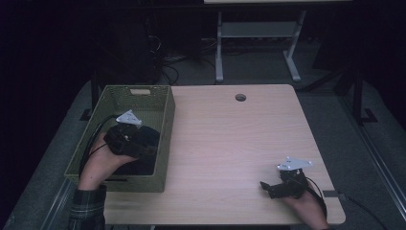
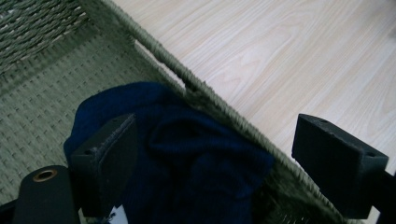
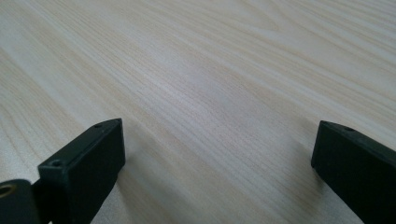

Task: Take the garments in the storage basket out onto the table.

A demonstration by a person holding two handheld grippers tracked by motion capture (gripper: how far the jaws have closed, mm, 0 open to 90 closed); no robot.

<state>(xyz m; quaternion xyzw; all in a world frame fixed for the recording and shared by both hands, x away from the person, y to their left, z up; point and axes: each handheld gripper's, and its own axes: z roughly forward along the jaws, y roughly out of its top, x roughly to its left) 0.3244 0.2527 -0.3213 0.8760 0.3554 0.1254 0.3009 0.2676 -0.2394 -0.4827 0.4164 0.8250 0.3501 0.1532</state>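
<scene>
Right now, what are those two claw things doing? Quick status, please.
Left gripper open, over dark blue cloth in the green woven basket. Right gripper open, low over bare table. Basket wall beside left jaw.

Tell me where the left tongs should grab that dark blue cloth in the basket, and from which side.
Probably the raised fold of the dark blue cloth, taken from above. The cloth lies crumpled against the green basket wall, which blocks a sideways approach. The left tongs are open, straddling that wall.

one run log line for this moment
left claw: open, over dark blue cloth in green basket | right claw: open, over bare table
</scene>
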